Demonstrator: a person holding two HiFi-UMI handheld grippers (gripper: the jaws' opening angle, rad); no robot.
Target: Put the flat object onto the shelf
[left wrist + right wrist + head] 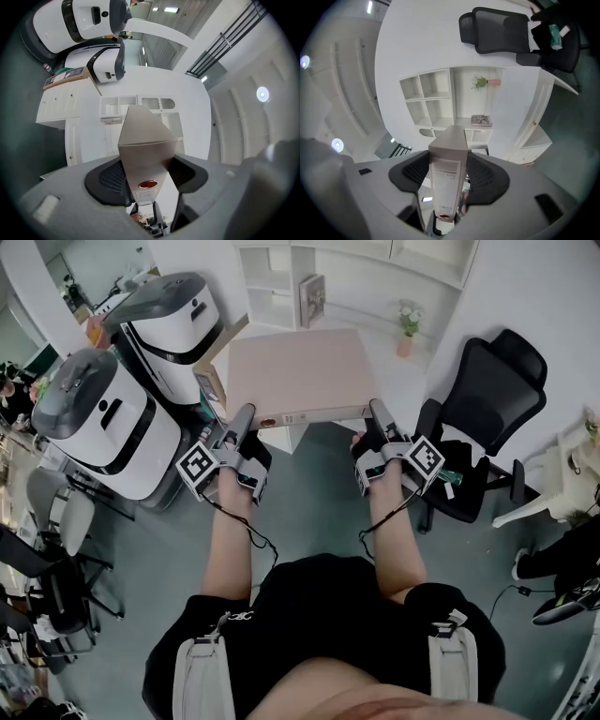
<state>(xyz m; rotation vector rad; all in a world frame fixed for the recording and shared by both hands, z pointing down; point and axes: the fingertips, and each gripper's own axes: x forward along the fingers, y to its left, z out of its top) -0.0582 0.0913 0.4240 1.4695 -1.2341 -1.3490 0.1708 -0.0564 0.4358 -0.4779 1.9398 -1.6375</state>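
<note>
Left claw [242, 420] and right claw [380, 414] each pinch the file box [295, 376] by its near edge; I'd keep it level sliding onto the shelf [281, 282] up top.

the person wears a black top [323, 610] and grey shoulder straps [194, 673]. the left gripper [244, 416] and right gripper [379, 411] are grey, each with a black-and-white marker cube [199, 468]; thin black cables [263, 538] hang toward six o'clock.

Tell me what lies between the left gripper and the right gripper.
The flat file box: its near edge spans from the left gripper to the right gripper, each shut on it. The head view shows this.
</note>
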